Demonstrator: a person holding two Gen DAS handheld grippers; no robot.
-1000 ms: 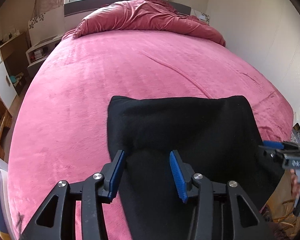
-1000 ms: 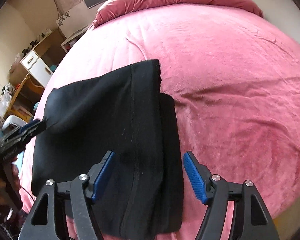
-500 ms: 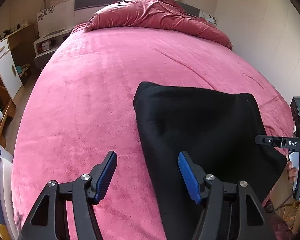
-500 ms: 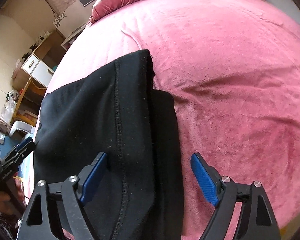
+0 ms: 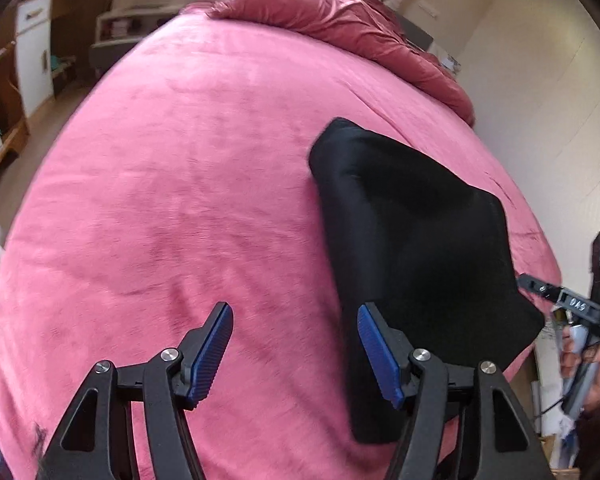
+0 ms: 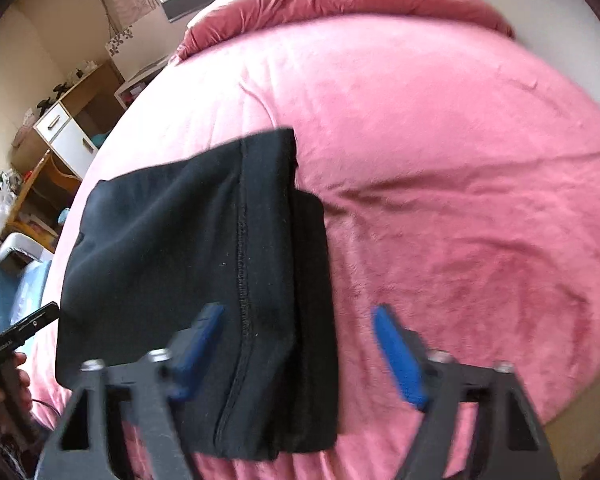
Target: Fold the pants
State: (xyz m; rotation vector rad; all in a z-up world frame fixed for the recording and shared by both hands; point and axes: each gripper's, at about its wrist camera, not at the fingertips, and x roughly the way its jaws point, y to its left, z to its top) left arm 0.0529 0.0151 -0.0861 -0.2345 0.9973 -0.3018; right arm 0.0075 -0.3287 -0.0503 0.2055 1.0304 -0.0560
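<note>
Both claws open, holding nothing: left claw (image 5: 294,354) over bare bed (image 5: 180,200), pants' (image 5: 412,240) left edge at its right finger. Right claw (image 6: 296,352) straddles pants' (image 6: 188,272) right edge; bed open upper right.

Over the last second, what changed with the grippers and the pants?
The left gripper slid off the pants to its left; its gap, which framed black cloth, now shows bare bed. The right gripper edged closer over the pants' right edge. Both stayed open, holding nothing. The pants stayed folded in the same place on the bed.
</note>
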